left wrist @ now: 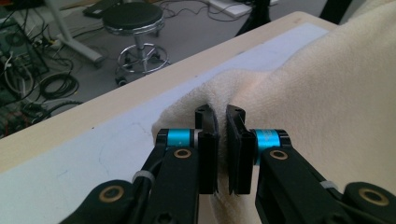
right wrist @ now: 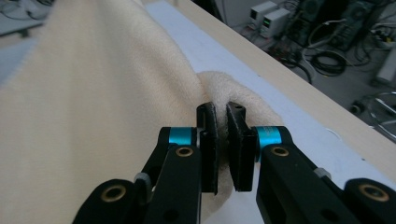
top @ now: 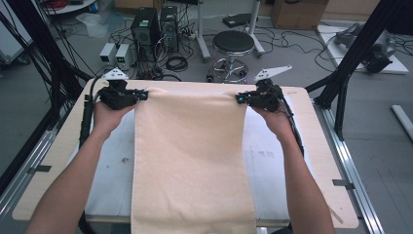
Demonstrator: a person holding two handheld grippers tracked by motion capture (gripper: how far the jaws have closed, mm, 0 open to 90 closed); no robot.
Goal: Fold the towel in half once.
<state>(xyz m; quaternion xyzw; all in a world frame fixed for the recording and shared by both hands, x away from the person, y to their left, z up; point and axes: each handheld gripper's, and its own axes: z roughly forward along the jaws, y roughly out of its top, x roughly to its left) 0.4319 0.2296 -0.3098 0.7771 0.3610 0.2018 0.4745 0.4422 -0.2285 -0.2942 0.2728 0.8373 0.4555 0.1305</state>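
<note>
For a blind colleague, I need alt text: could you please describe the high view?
Two hand-held grippers pinch the far corners of a cream towel, the left gripper and the right gripper both shut on it. The towel runs toward the camera over a white mat on a wooden table.

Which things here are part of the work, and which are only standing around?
In use: cream towel; left tool and right tool, each shut on a far corner; table.
Standing around: black stool; computer towers; floor cables.
</note>
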